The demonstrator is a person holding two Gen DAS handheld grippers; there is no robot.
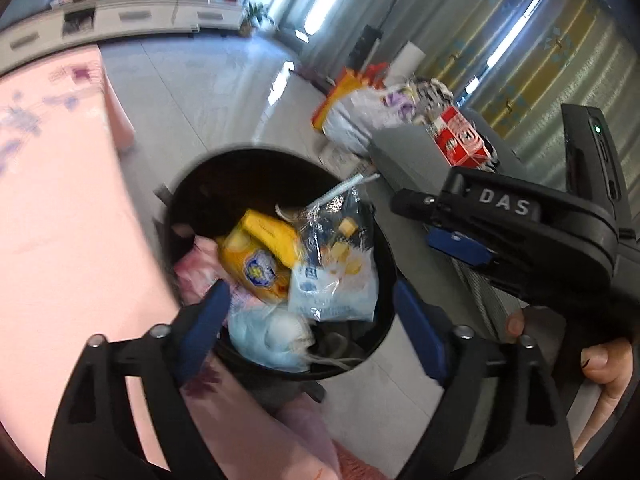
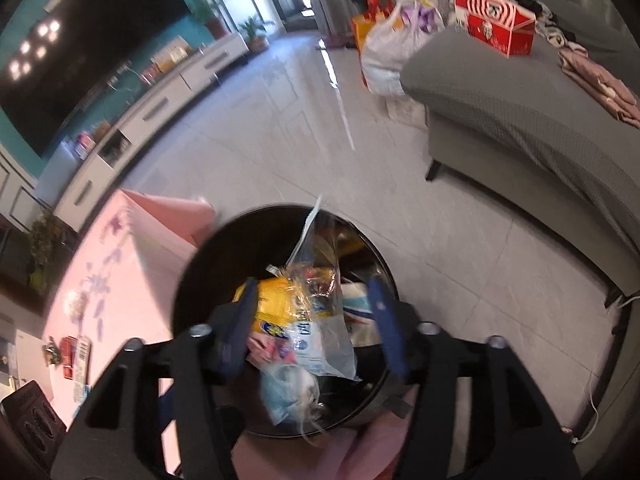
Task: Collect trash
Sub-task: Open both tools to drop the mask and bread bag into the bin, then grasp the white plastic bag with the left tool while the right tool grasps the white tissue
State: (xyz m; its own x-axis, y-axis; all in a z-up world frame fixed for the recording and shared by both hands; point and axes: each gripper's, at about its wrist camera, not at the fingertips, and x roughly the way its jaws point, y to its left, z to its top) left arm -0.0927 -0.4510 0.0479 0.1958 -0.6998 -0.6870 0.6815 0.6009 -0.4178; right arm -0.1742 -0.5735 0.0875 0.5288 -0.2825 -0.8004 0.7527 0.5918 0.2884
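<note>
A round black trash bin [image 1: 200, 176] [image 2: 224, 248] stands on the floor beside the pink table. Inside it lie a yellow packet [image 1: 256, 256] [image 2: 276, 304], a clear blue-and-white plastic bag [image 1: 336, 276] [image 2: 320, 344], a light blue face mask [image 1: 272, 336] [image 2: 288, 396] and a pink wrapper [image 1: 196, 268]. My left gripper [image 1: 310, 296] hangs open over the bin with nothing between its blue pads. My right gripper [image 2: 313, 286] is also open above the bin; the bag shows between its fingers, untouched by the pads. In the left wrist view the right gripper [image 1: 420, 220] sits at the right, held by a hand.
A pink-clothed table [image 1: 60, 200] [image 2: 120, 264] borders the bin on the left, with small red items [image 2: 72, 352] on it. A grey sofa [image 2: 520, 112] carrying a red box [image 2: 496, 28] stands to the right. A full white plastic bag [image 2: 384, 52] sits on the tiled floor.
</note>
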